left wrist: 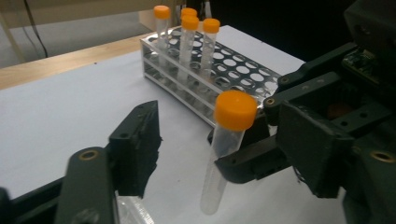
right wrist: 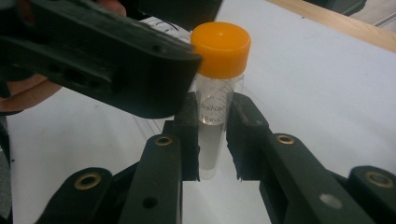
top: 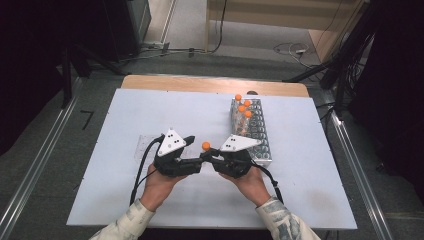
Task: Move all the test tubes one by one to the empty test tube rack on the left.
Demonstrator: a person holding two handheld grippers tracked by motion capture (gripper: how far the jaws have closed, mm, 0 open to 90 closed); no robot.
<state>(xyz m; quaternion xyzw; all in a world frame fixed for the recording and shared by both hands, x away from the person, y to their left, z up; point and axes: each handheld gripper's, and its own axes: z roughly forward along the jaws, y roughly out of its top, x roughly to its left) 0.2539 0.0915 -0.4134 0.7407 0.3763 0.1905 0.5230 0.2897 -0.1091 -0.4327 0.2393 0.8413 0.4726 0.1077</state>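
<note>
The right gripper is clamped on a clear plastic test tube, its matt black jaws pressing the tube's round wall below a smooth orange screw cap; the tube stands upright above the table, between the two hands; the left gripper stands with its jaws apart, one ridged pad beside the tube without touching it; behind, a perforated metal rack holds four more orange-capped tubes at its far end; the table carries a flat white sheet with a strip of pale wood along its far edge; grey floor, cables and dark stands surround it.
</note>
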